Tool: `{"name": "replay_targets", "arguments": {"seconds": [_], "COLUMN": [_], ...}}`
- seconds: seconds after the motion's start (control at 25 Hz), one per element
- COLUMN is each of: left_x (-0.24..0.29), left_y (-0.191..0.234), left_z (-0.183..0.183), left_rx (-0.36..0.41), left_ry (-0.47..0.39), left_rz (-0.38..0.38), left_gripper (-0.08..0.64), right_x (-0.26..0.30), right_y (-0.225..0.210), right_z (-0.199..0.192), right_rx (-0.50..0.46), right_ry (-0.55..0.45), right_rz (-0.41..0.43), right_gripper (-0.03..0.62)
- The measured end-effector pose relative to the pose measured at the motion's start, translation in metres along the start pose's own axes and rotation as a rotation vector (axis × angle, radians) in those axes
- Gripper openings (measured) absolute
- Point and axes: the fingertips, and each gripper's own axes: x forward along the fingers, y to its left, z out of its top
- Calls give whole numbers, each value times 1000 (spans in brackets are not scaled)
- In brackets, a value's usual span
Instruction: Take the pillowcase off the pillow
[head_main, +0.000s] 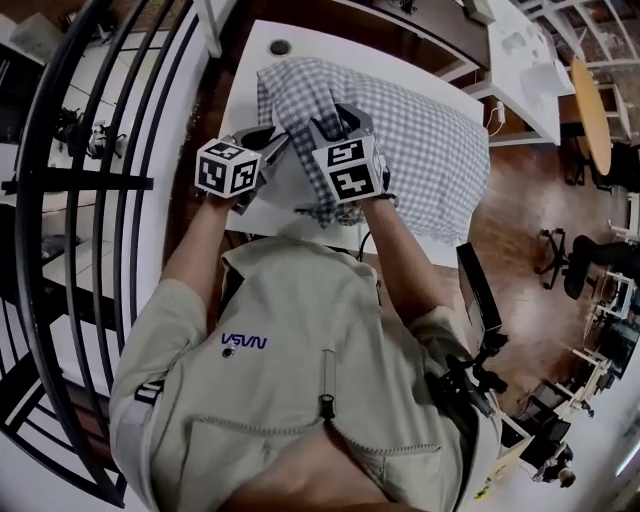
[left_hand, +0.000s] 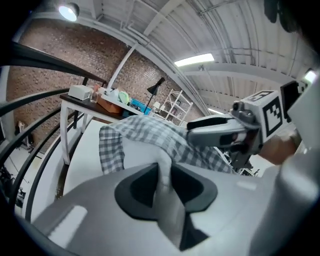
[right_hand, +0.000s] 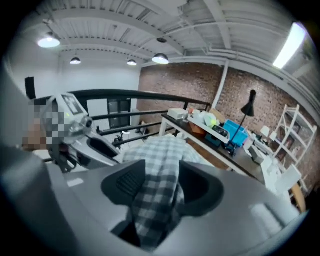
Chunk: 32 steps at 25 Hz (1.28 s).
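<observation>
A pillow in a grey-and-white checked pillowcase (head_main: 425, 135) lies on a white table (head_main: 250, 70). Its near end is bare, and the white pillow (left_hand: 136, 156) shows under the pulled-back check cloth (left_hand: 150, 131). My left gripper (head_main: 270, 140) is at that bare end, and in the left gripper view it (left_hand: 163, 176) is shut on a fold of white pillow fabric. My right gripper (head_main: 338, 122) sits just to the right. In the right gripper view it (right_hand: 159, 182) stands wide, with a bunch of the pillowcase (right_hand: 157, 195) lying loose between its jaws.
A black metal railing (head_main: 90, 160) runs along the table's left side. A brown desk with a blue bin and a lamp (right_hand: 220, 131) stands beyond the pillow. More white desks (head_main: 520, 50) and office chairs (head_main: 585, 265) are on the right.
</observation>
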Motion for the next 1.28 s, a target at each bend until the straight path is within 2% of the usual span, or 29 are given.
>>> {"name": "replay_targets", "arguments": {"seconds": [0.08, 0.12, 0.2, 0.24, 0.4, 0.56, 0.64, 0.72, 0.8, 0.88, 0.96, 1.04, 1.12, 1.2, 1.28], "left_x": [-6, -9, -14, -18, -34, -57, -62, -59, -53, -53, -59, -63, -52, -27, 3], "left_y": [-6, -9, -16, -19, -33, -44, -45, -42, -39, -39, -43, -44, -35, -18, 1], "left_z": [3, 3, 4, 6, 4, -4, -12, -22, -27, -19, 4, 37, 60, 63, 49], "left_rx": [41, 76, 153, 188, 286, 273, 252, 228, 213, 218, 238, 252, 249, 253, 261], "left_ry": [-26, -32, -38, -42, -62, -109, -115, -97, -76, -80, -129, -209, -233, -149, -9], "left_rz": [35, 57, 94, 106, 111, 92, 85, 87, 96, 105, 112, 129, 168, 225, 273], "left_gripper": [64, 52, 37, 34, 29, 29, 29, 31, 46, 101, 138, 138, 140, 157, 186], "right_x": [19, 23, 24, 23, 15, 5, 4, 9, 14, 17, 16, 12, 8, 4, 1], "right_y": [4, 5, 1, -7, -65, -140, -161, -158, -144, -134, -131, -130, -126, -122, -118], "right_z": [-11, -14, -10, -5, 13, -14, -44, -72, -83, -83, -80, -77, -73, -69, -65], "right_rx": [-92, -125, -156, -153, -90, 5, 55, 70, 30, -15, -19, -5, -2, 0, 11], "right_ry": [76, 96, 84, 65, 7, 56, 104, 143, 157, 148, 125, 98, 75, 55, 38], "right_rz": [21, 26, 4, -21, -163, -320, -349, -327, -303, -292, -278, -263, -258, -251, -229], "right_gripper": [203, 182, 48, 11, 9, 9, 9, 9, 9, 9, 9, 11, 11, 11, 21]}}
